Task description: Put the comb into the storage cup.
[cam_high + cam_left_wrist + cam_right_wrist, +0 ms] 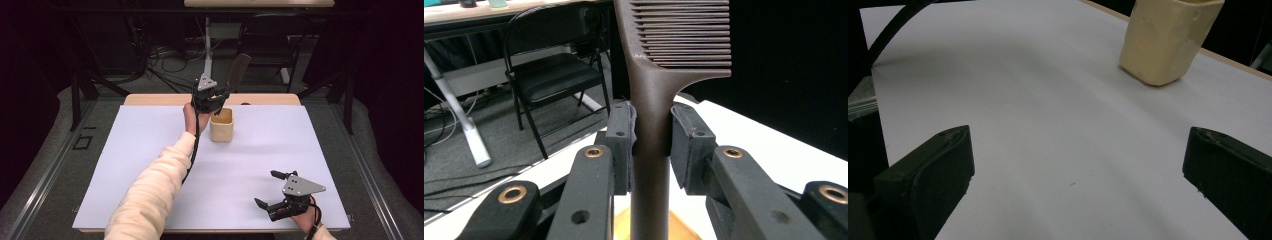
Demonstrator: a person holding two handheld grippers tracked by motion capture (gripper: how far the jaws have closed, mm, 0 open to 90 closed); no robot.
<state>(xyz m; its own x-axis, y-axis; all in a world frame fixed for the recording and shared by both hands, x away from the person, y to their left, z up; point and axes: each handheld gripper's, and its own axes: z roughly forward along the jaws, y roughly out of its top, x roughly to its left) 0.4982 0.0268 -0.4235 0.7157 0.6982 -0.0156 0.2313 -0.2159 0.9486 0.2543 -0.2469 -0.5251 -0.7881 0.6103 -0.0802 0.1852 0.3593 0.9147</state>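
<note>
Above the cream, square-sided ceramic cup (pixel 222 125) at the far middle of the white table (pixel 150 150), my left gripper (pixel 212 96) is clamped on the handle of a dark brown plastic comb (pixel 659 75), toothed end up, lower end over the cup's mouth. Near the table's front right corner, my right gripper (pixel 272 189) rests with jaws wide apart, holding nothing.

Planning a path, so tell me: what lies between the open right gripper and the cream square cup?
Nothing: bare white tabletop runs from right gripper to cream cup, in its view.
</note>
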